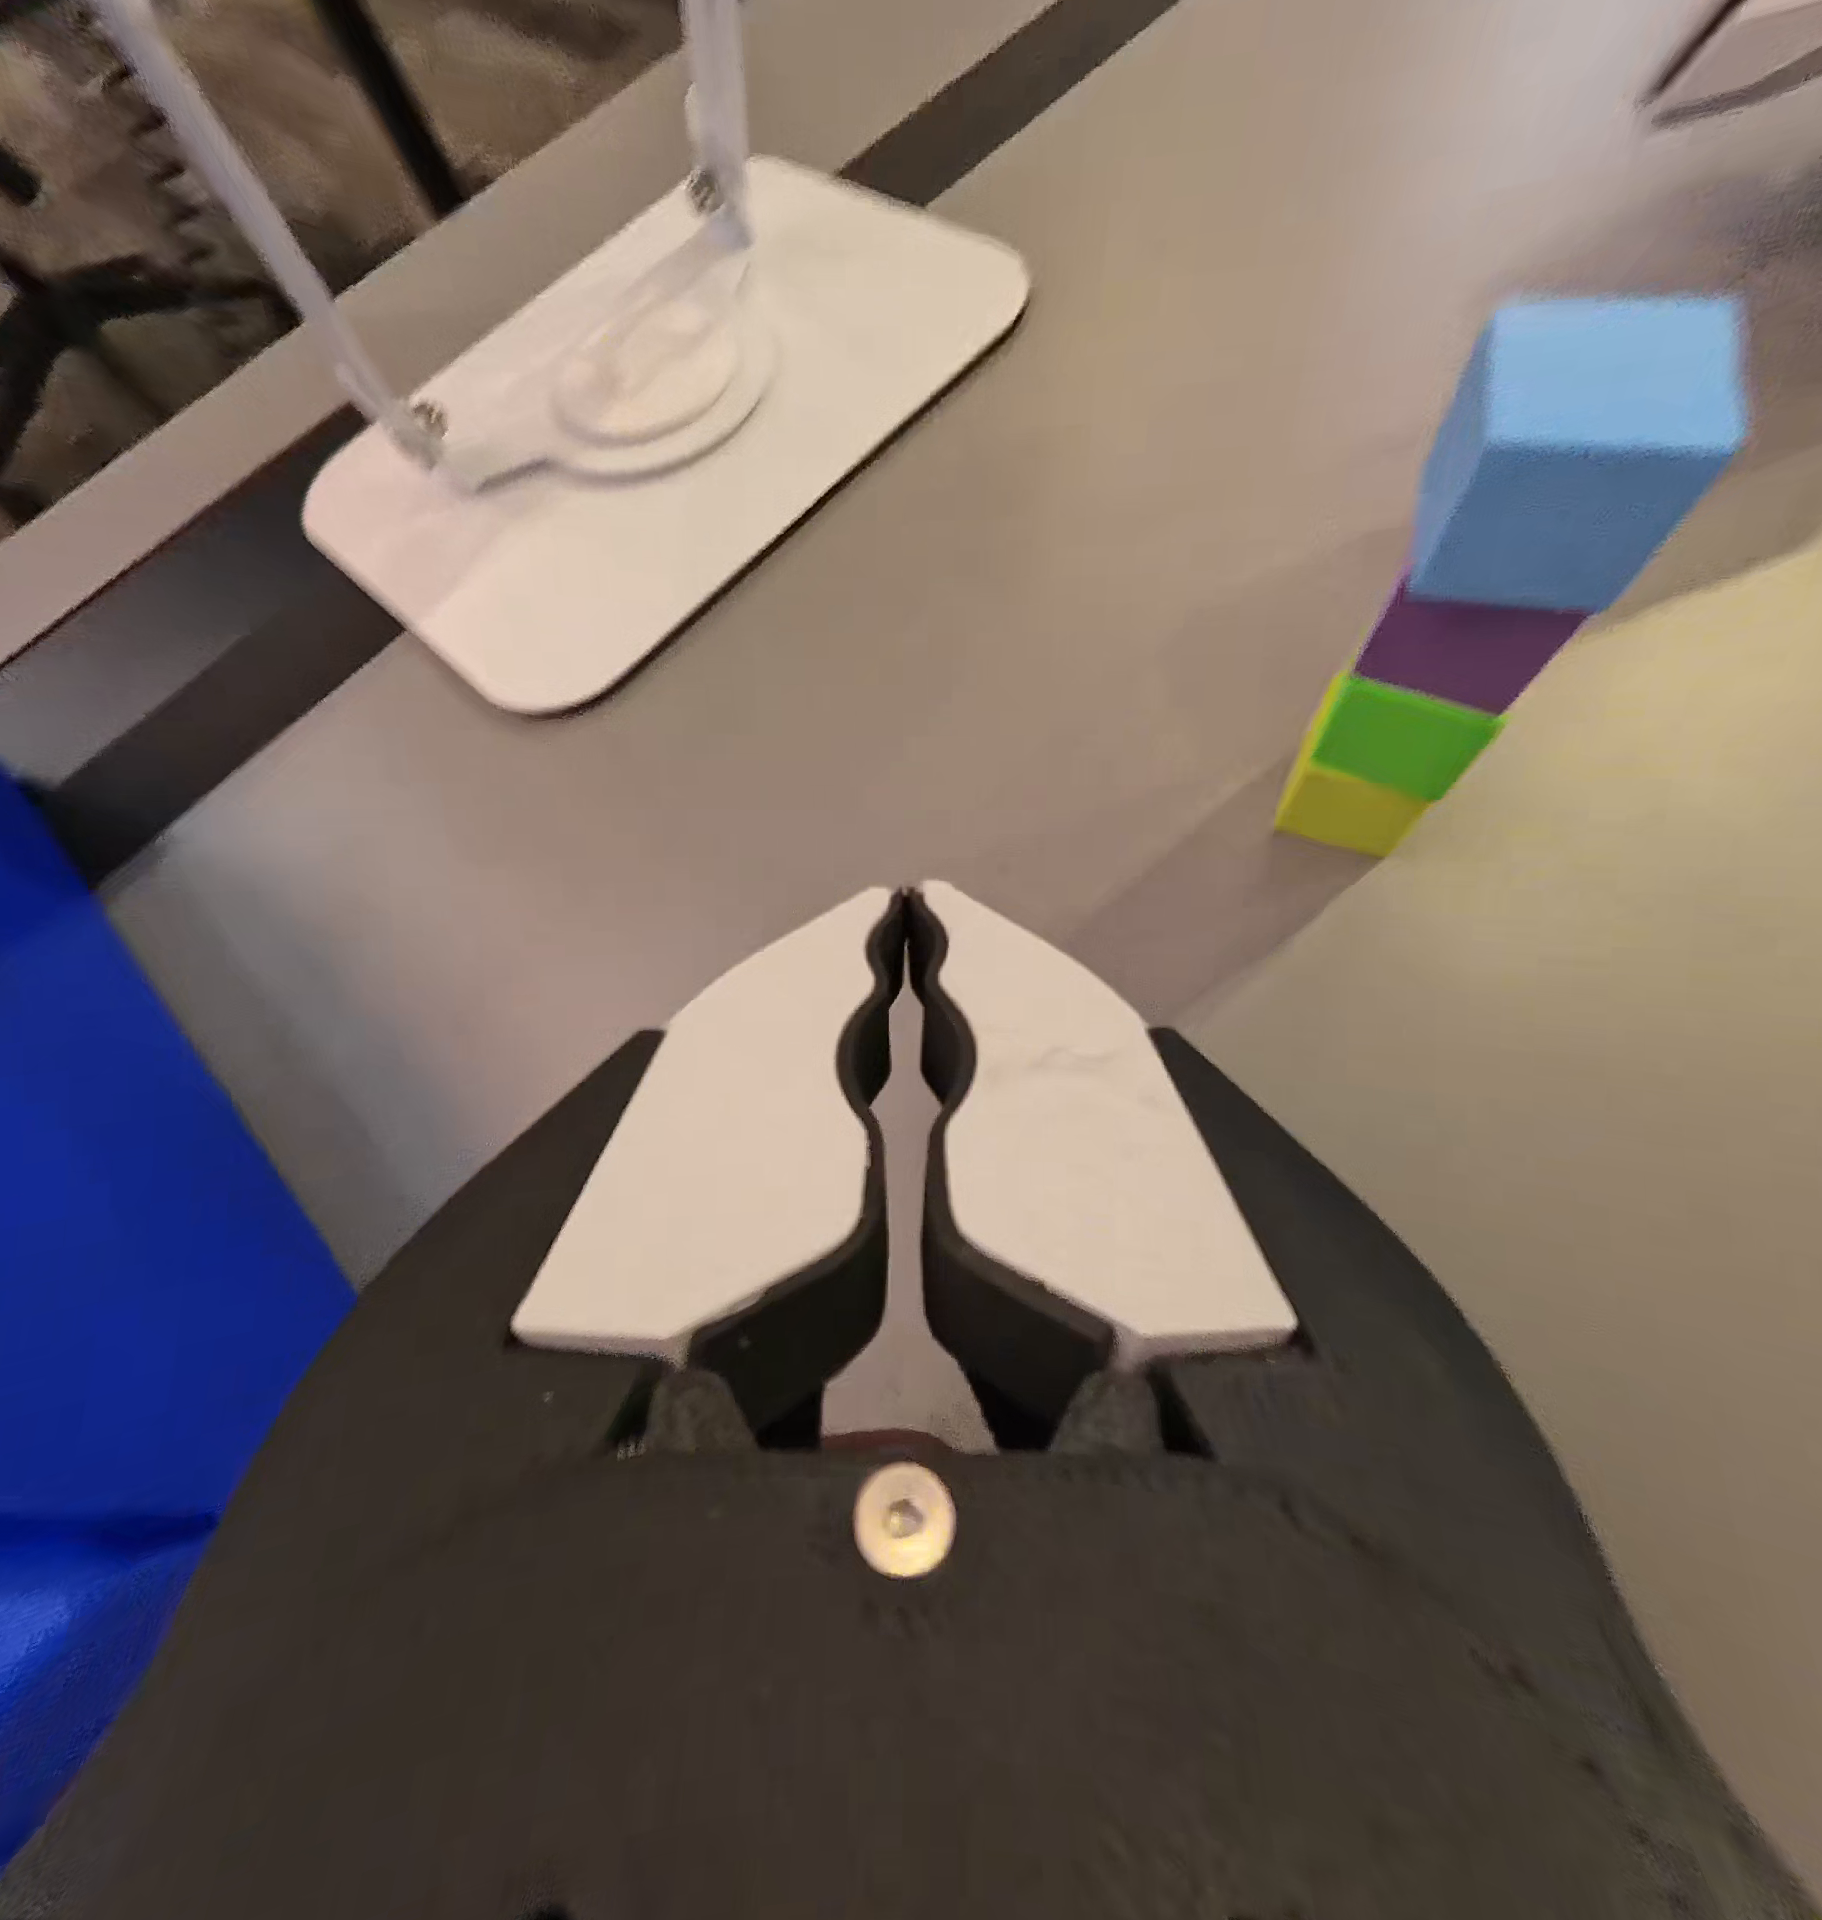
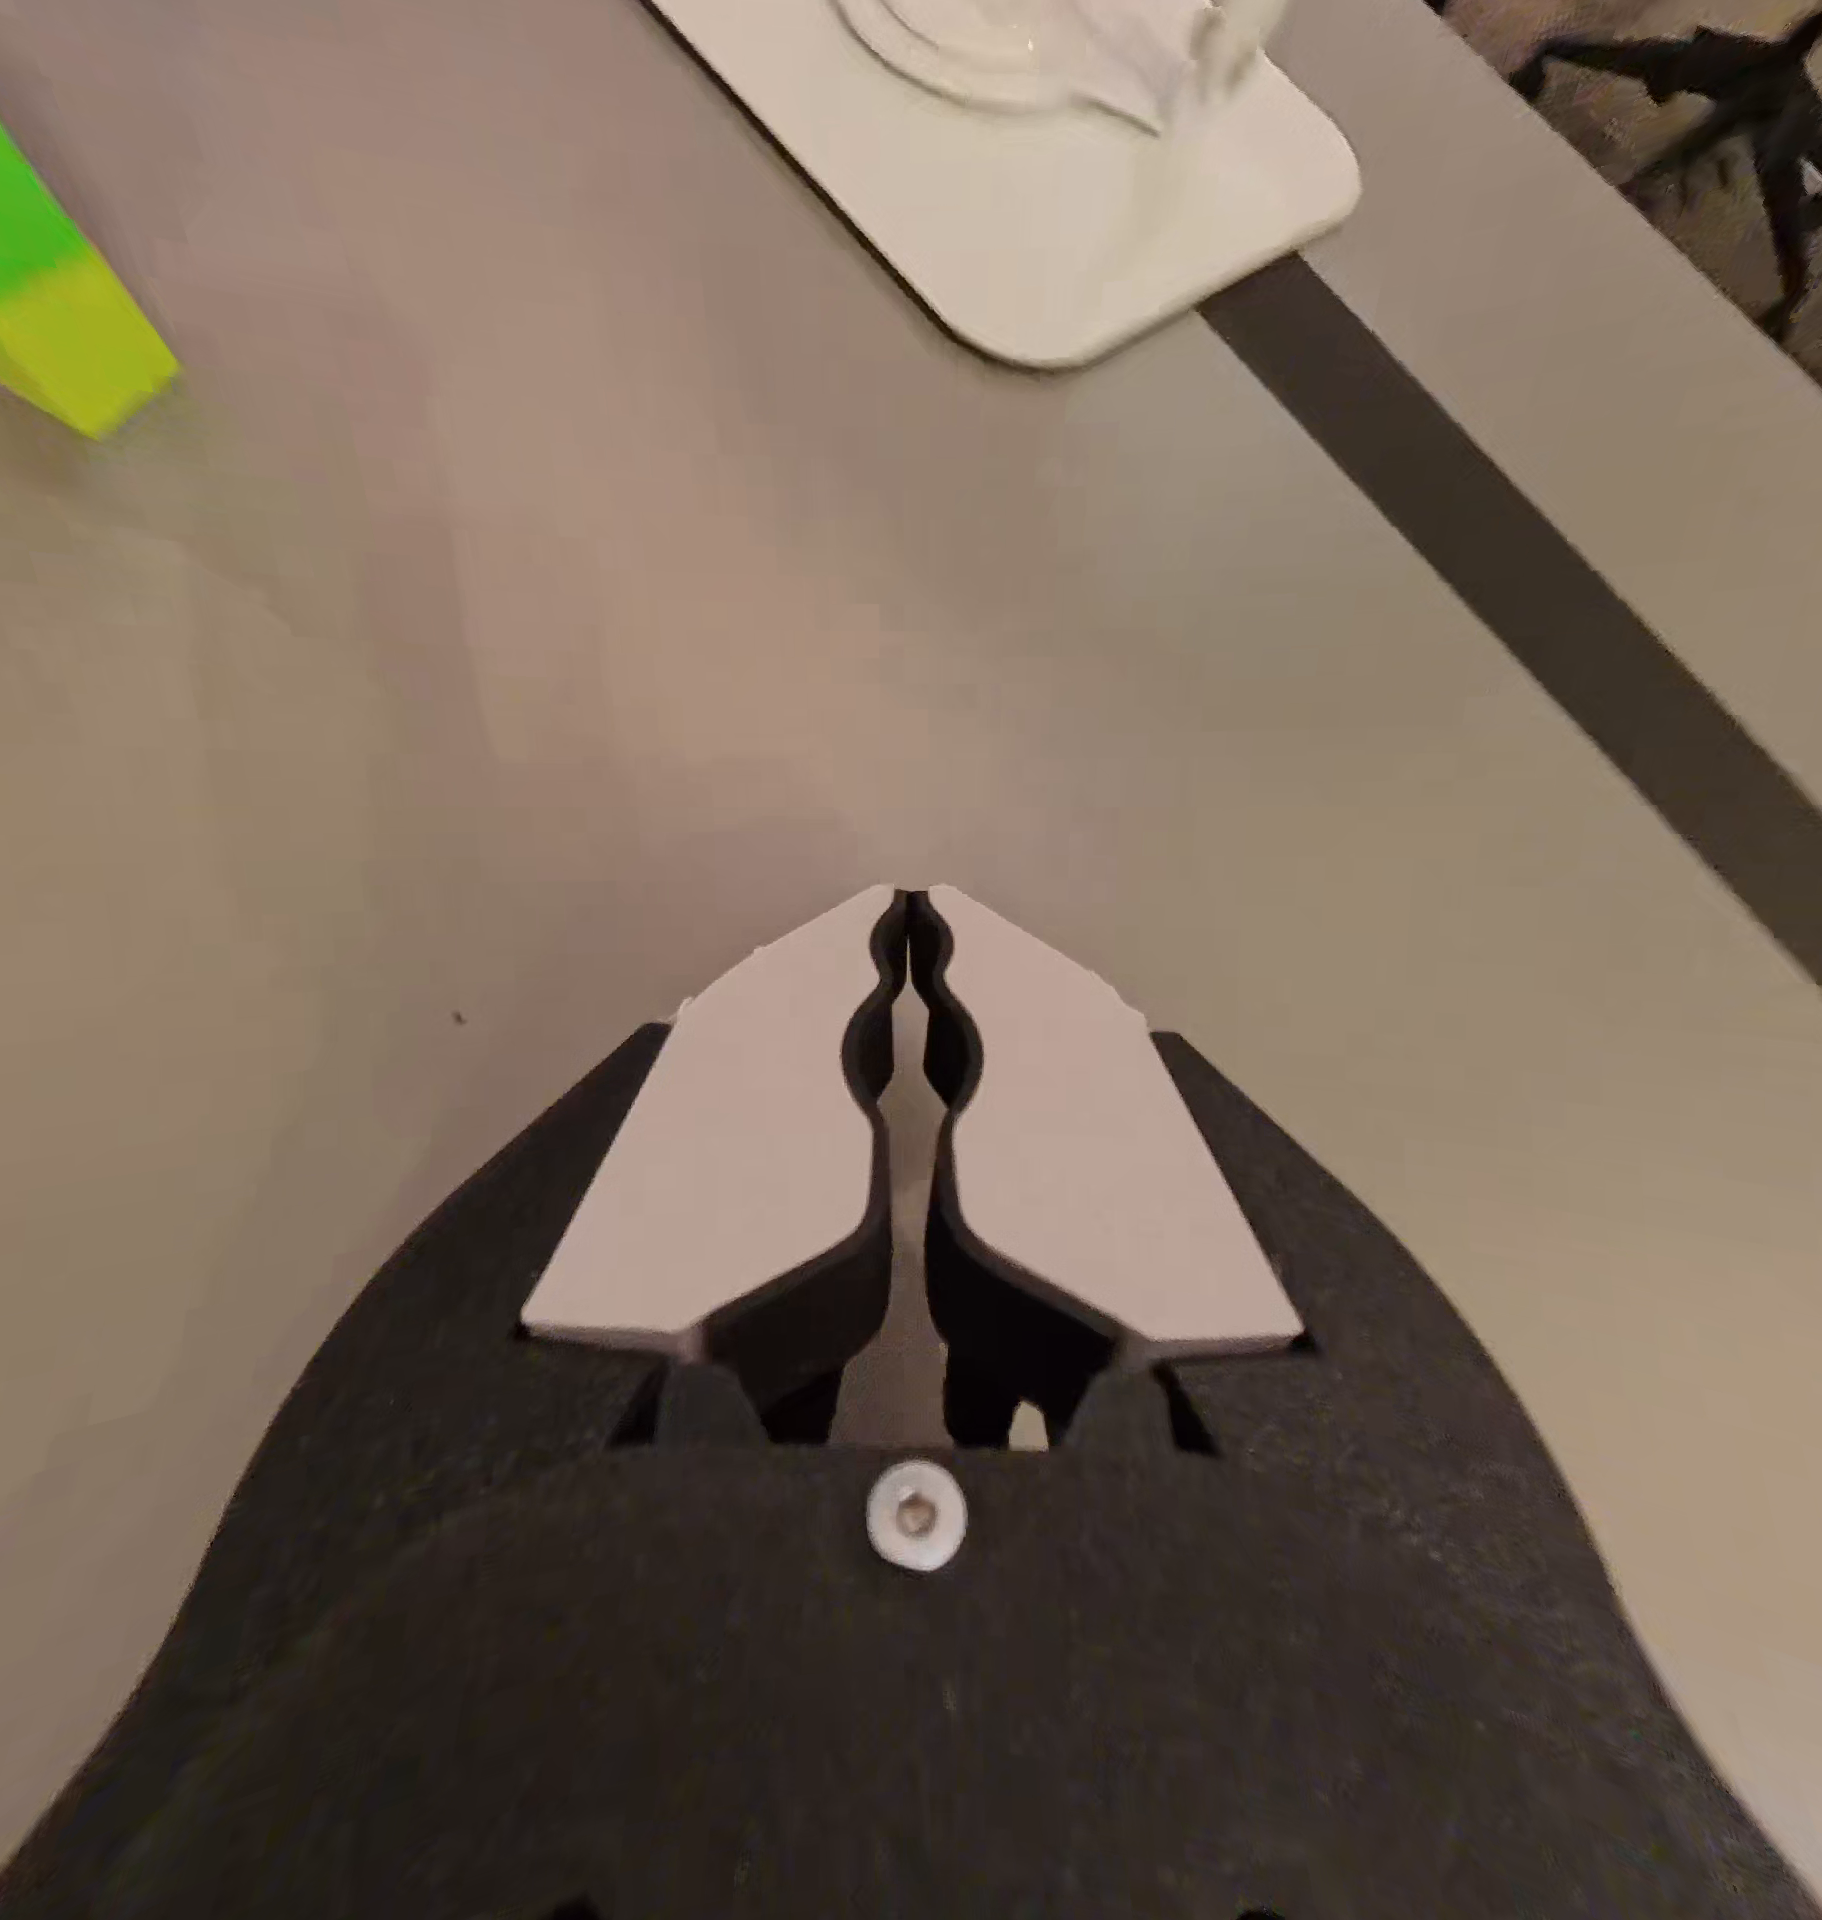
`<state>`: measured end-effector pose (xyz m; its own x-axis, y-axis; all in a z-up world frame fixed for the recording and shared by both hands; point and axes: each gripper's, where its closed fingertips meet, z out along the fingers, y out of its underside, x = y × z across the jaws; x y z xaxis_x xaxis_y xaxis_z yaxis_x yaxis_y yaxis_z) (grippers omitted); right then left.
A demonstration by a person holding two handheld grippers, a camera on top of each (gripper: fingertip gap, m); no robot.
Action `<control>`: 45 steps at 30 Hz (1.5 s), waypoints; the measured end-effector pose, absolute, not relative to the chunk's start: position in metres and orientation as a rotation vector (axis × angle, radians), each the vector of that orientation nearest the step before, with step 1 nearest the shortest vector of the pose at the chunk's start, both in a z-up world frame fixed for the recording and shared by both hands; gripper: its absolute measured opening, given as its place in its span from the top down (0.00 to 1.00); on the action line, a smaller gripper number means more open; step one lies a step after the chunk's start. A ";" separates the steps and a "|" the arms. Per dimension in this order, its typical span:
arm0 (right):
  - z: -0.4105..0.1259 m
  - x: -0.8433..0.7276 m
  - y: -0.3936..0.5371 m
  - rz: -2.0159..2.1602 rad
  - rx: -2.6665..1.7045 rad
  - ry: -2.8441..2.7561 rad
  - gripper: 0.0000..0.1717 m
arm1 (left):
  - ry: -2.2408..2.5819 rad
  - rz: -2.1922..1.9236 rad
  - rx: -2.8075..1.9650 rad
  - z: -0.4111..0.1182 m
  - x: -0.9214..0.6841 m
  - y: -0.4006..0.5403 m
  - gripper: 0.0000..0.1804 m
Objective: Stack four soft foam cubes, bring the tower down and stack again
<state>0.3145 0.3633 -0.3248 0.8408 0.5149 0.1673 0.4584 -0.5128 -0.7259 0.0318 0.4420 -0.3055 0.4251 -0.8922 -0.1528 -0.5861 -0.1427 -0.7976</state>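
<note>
Both my grippers, left & right, pinched together w/ nothing in them; 4 cubes in 1 tower on table: yellow cube, green cube, purple cube, blue cube.

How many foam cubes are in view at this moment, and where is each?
4, all in one tower on the grey table: yellow cube at the bottom, green cube on it, purple cube next, blue cube on top. None seem hidden.
</note>
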 end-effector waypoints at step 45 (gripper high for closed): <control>-0.275 0.325 0.321 0.224 -2.086 -0.700 0.90 | 1.043 -0.467 -2.038 -0.331 0.083 0.429 1.00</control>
